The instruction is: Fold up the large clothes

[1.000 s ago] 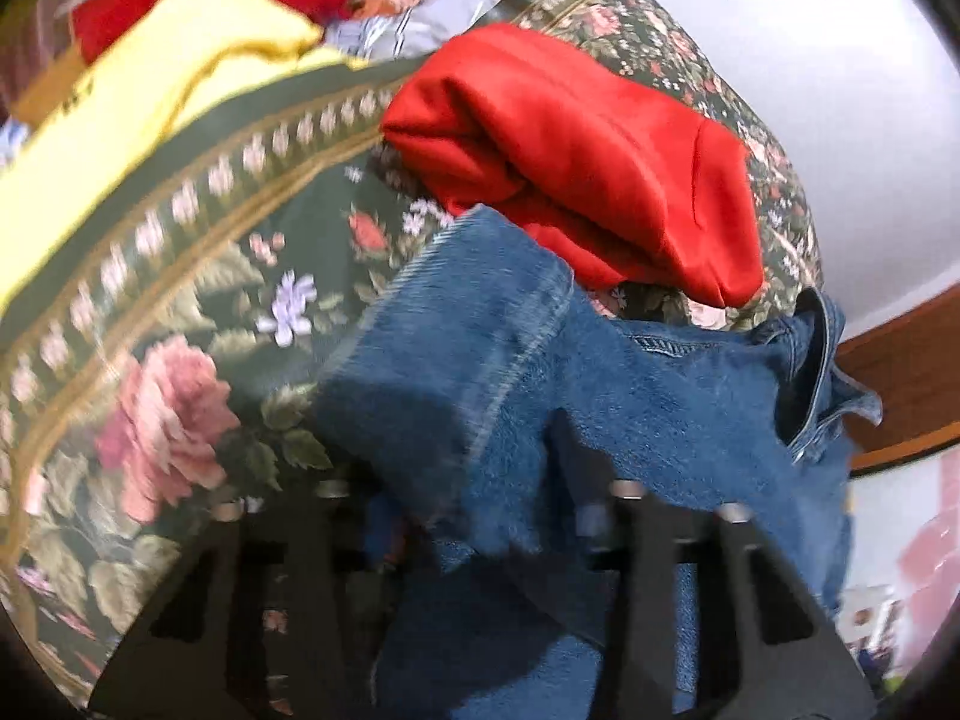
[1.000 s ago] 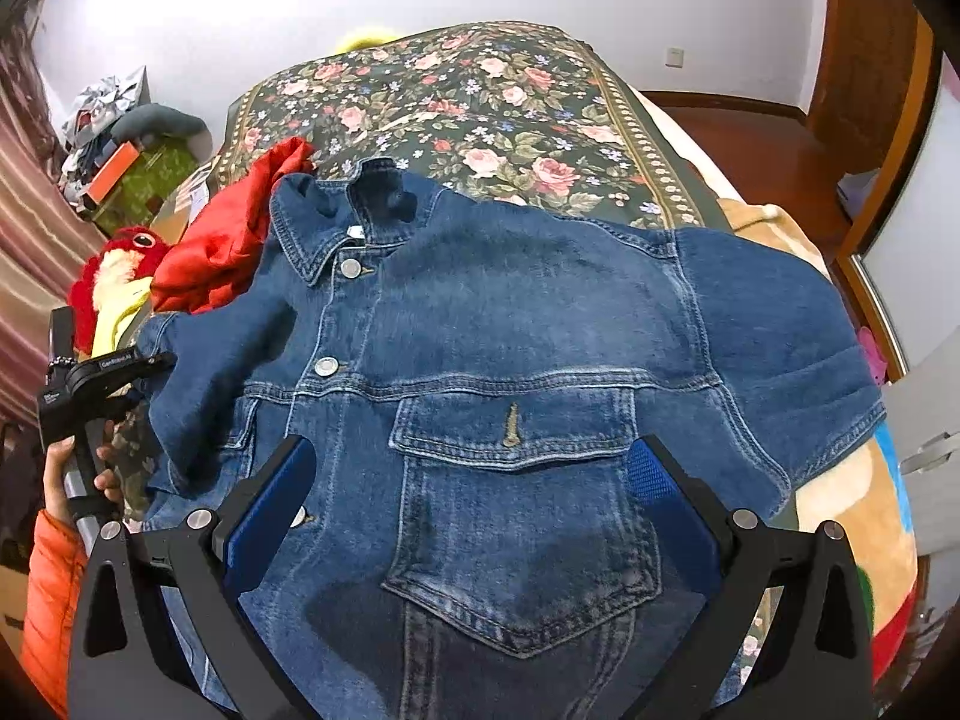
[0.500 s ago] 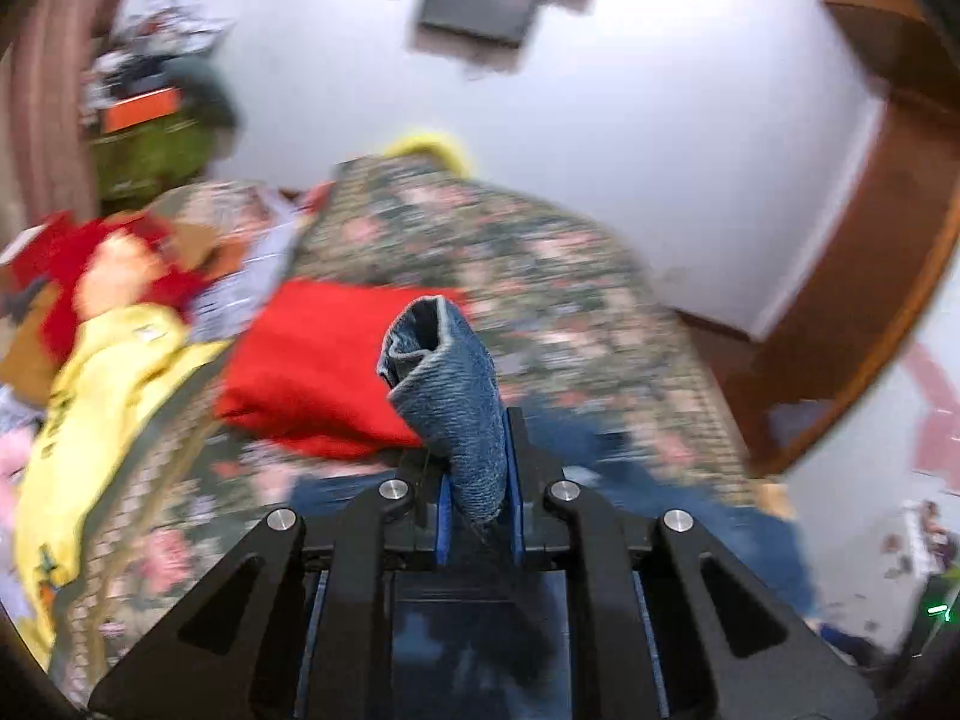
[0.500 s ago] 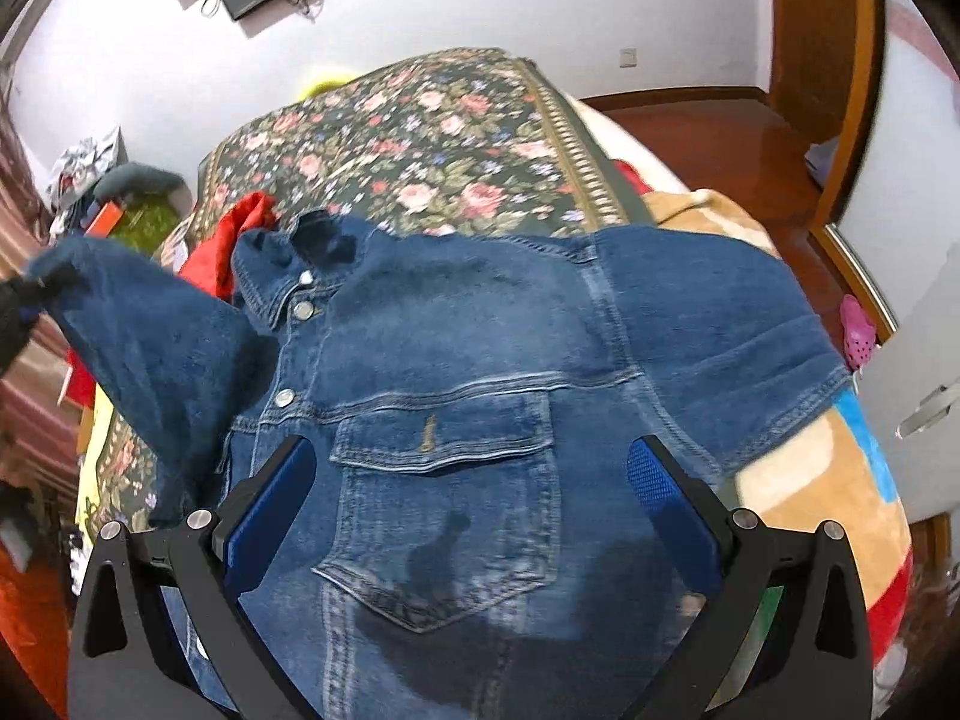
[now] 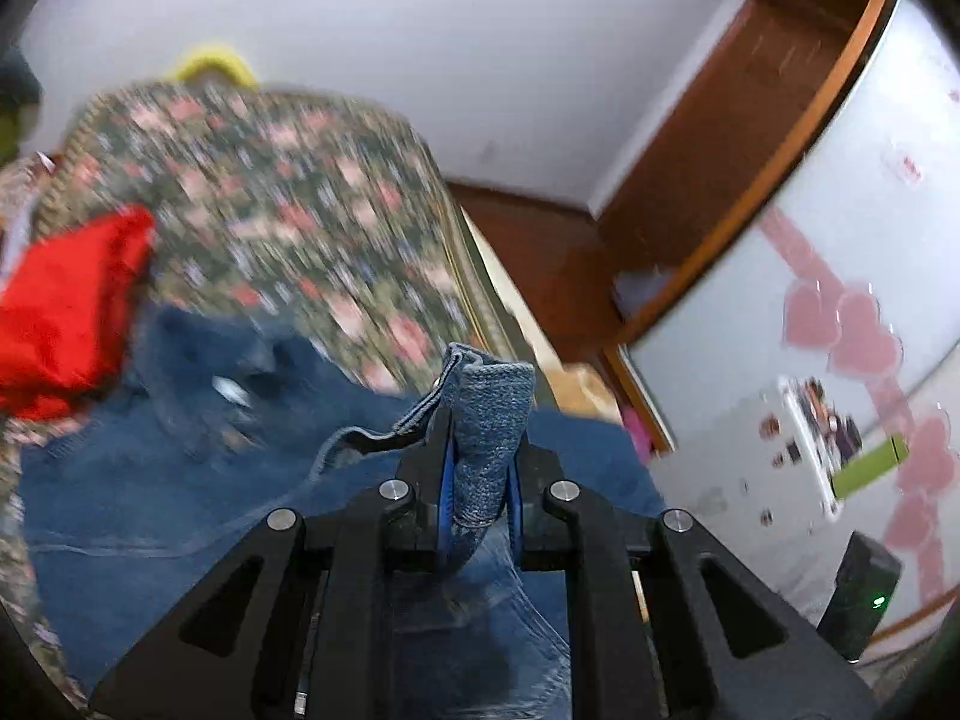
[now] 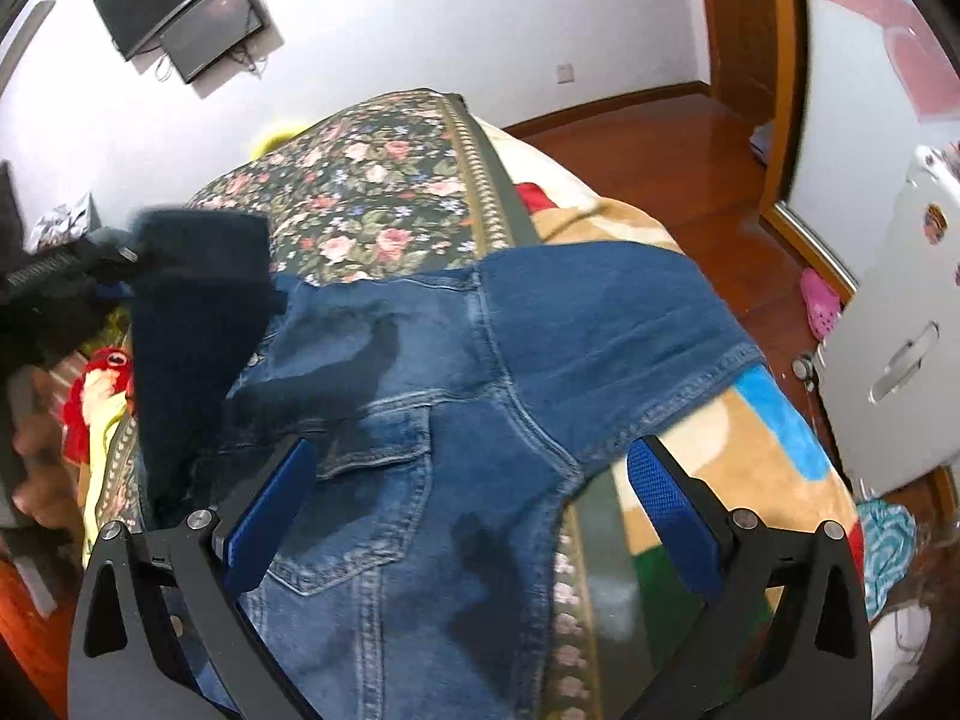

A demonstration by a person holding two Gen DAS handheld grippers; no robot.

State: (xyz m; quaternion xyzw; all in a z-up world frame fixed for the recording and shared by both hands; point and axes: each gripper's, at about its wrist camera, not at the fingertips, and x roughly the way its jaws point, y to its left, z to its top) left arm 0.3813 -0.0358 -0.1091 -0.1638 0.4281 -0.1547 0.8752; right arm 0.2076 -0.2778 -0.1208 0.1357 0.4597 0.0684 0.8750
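A blue denim jacket (image 6: 456, 384) lies spread on the floral bedspread (image 6: 372, 210); it also shows in the left wrist view (image 5: 180, 498). My left gripper (image 5: 480, 468) is shut on the jacket's sleeve cuff (image 5: 489, 420) and holds it lifted above the jacket body. In the right wrist view the left gripper (image 6: 90, 264) holds that sleeve (image 6: 192, 348) up at the left. My right gripper (image 6: 474, 498) is open and empty, hovering over the jacket's chest pocket and right side.
A folded red garment (image 5: 66, 306) lies on the bed left of the jacket. A colourful blanket (image 6: 738, 438) hangs over the bed's right edge. Wooden floor (image 6: 660, 144), a white cabinet (image 6: 900, 324) and a wall TV (image 6: 186, 18) surround the bed.
My left gripper closed on the sleeve cuff, lifted it and is carrying it to the right over the jacket. The right gripper shifted right and stays open.
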